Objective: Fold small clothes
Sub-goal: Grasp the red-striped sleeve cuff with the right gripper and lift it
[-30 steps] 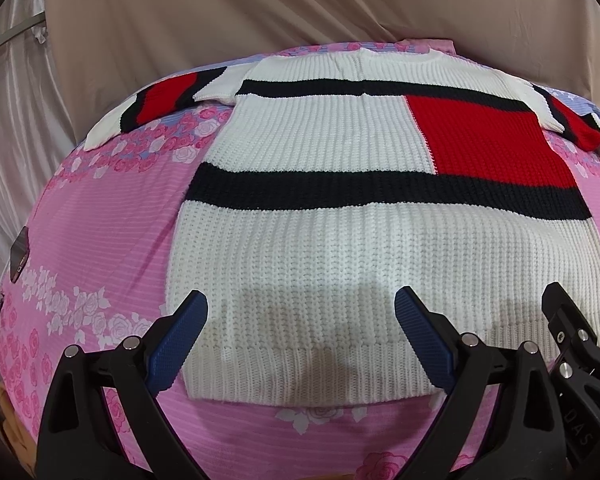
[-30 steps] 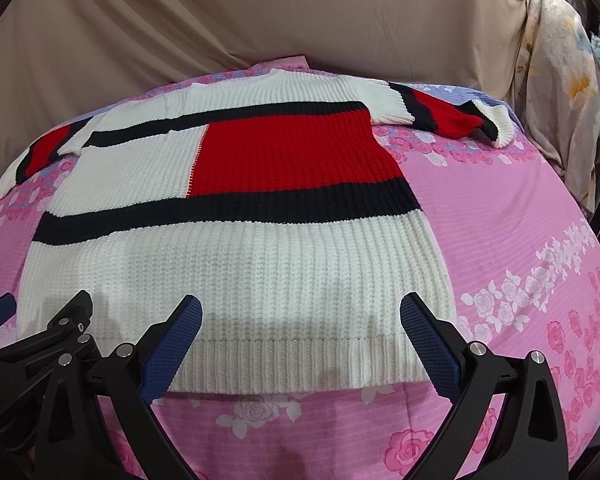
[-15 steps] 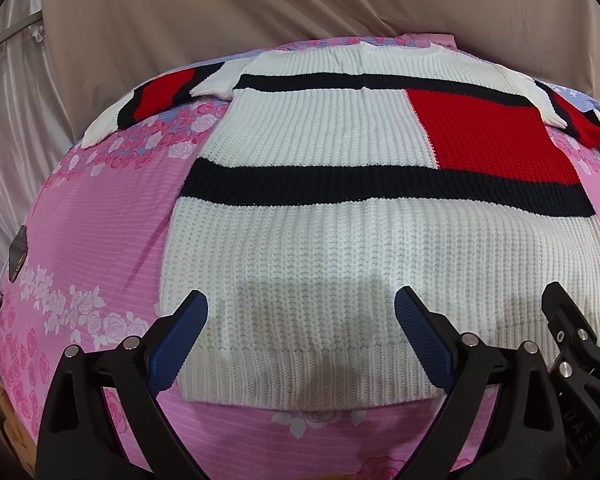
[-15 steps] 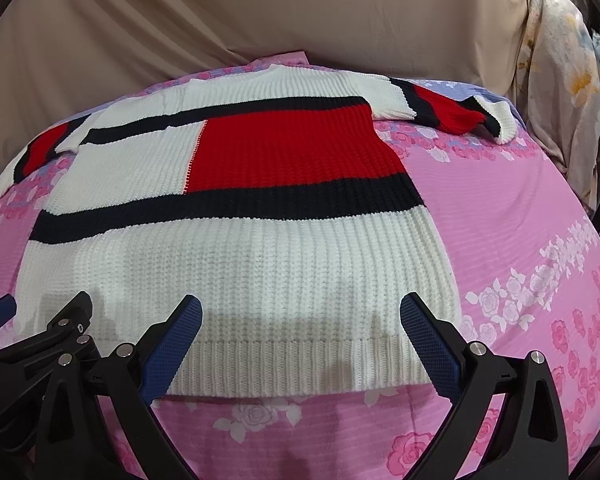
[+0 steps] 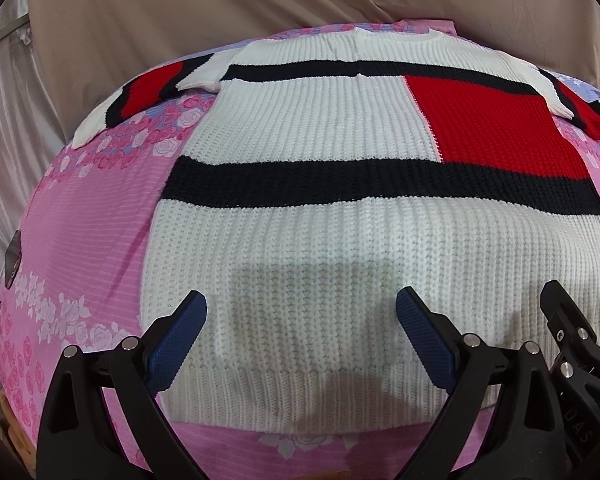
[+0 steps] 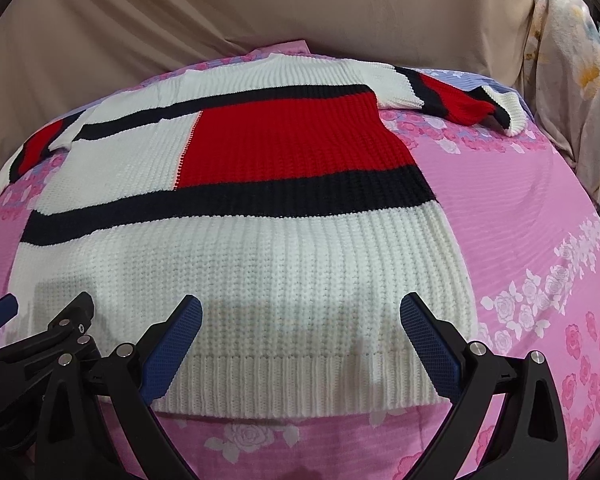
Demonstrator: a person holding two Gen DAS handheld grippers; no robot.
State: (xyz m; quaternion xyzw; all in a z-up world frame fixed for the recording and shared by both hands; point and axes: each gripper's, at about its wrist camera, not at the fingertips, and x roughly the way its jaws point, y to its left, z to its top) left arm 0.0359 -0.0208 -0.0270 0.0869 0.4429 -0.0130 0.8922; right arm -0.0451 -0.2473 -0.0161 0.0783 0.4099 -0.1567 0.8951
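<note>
A white knit sweater [image 5: 320, 248] with black stripes and a red block lies flat on the pink floral bedspread [image 5: 88, 240], sleeves spread to both sides, ribbed hem nearest me. It also shows in the right wrist view [image 6: 260, 272]. My left gripper [image 5: 302, 320] is open and empty, hovering over the hem's left half. My right gripper [image 6: 300, 320] is open and empty over the hem's right half. Each gripper's black frame shows at the edge of the other's view.
A beige curtain [image 5: 180, 12] hangs behind the bed. A floral cloth [image 6: 572, 80] hangs at the far right. A dark flat object [image 5: 12, 254] lies at the bed's left edge. Bare bedspread [image 6: 540, 240] lies on both sides of the sweater.
Both grippers have moved slightly forward over the sweater's hem; the sweater looks a little larger. Both stay open.
</note>
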